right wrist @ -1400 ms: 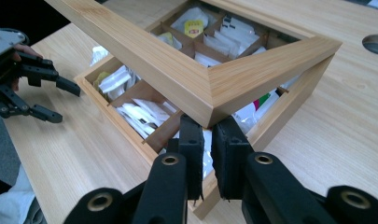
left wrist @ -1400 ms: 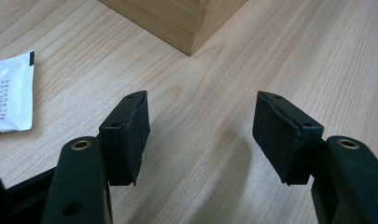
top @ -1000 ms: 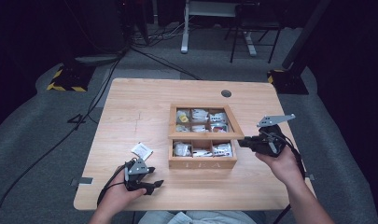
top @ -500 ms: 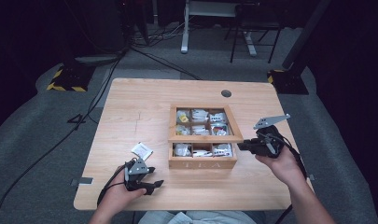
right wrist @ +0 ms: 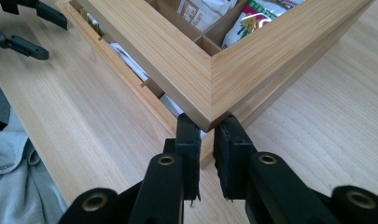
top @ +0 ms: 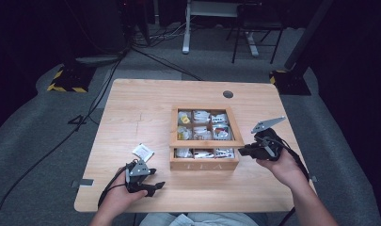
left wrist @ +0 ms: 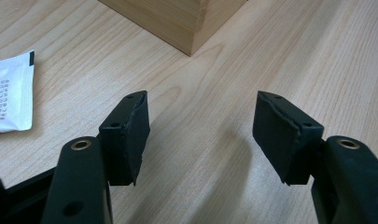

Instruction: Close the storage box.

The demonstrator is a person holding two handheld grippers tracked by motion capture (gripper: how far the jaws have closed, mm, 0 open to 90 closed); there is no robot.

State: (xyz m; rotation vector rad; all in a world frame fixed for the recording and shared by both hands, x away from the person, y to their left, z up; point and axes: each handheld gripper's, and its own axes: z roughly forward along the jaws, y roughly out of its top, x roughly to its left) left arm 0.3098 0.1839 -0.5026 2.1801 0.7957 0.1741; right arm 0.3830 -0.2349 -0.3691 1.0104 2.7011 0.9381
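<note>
Right tongs [right wrist: 205, 135], nearly closed, touch lid [right wrist: 210, 84] corner; left tongs [left wrist: 200, 135] gape, empty.

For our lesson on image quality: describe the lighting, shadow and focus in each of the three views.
High view: lit table, dark surroundings, small things soft. Left gripper view: even light, soft shadows under the open left gripper, sachet sharp. Right gripper view: bright wooden box lid crisp, right gripper slightly blurred.
</note>
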